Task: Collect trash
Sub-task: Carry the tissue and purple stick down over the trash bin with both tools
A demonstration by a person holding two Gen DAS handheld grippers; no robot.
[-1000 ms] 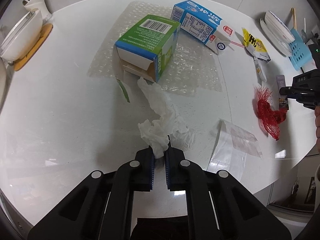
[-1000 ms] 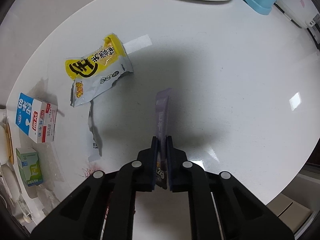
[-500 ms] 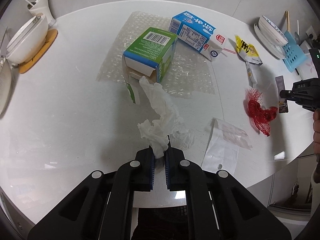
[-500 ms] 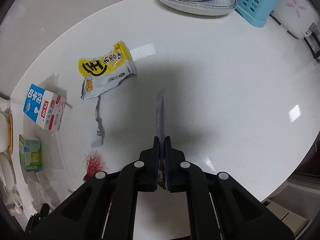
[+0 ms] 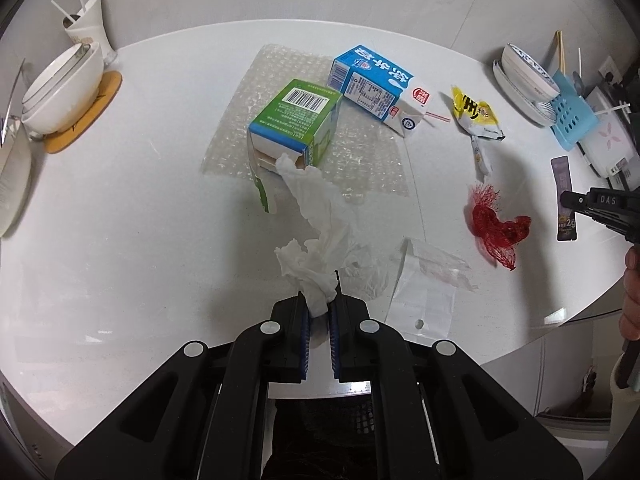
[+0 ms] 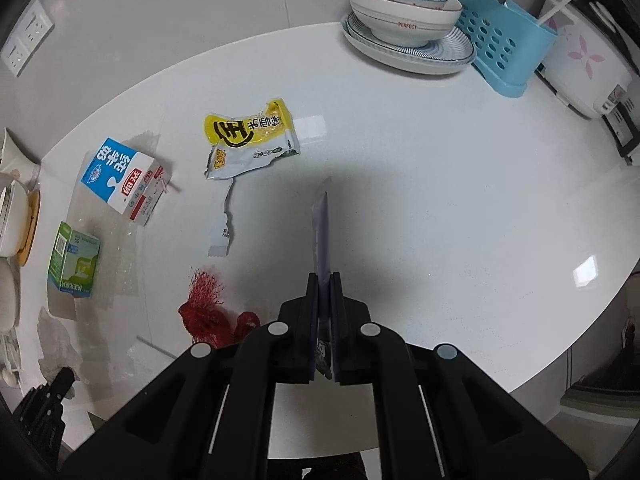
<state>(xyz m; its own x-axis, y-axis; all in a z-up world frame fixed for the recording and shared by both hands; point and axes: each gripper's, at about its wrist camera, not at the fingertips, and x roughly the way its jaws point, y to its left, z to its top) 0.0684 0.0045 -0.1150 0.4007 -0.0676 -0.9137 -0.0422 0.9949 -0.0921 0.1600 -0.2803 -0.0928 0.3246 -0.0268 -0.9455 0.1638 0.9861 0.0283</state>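
My left gripper (image 5: 319,298) is shut on a crumpled white tissue (image 5: 316,236) and holds it above the white table (image 5: 120,248); its far end hangs near the open green carton (image 5: 294,130). My right gripper (image 6: 324,280) is shut on a purple sachet (image 6: 322,236), lifted edge-on above the table; it also shows in the left wrist view (image 5: 564,196). On the table lie a blue milk carton (image 5: 376,86), a yellow snack wrapper (image 6: 248,140), a torn wrapper strip (image 6: 222,230), a red net (image 5: 494,228) and a clear plastic bag (image 5: 426,284).
Bubble wrap (image 5: 280,80) lies under the cartons. White bowls (image 5: 64,84) on a wooden coaster and a cup stand at the far left. A bowl on a plate (image 6: 404,20), a blue utensil holder (image 6: 504,48) and a white appliance (image 6: 584,64) stand at the far right.
Both grippers have risen away from the table with their loads. The tissue has pulled up and stretched out from the green carton; the sachet has lifted off the table and turned edge-on.
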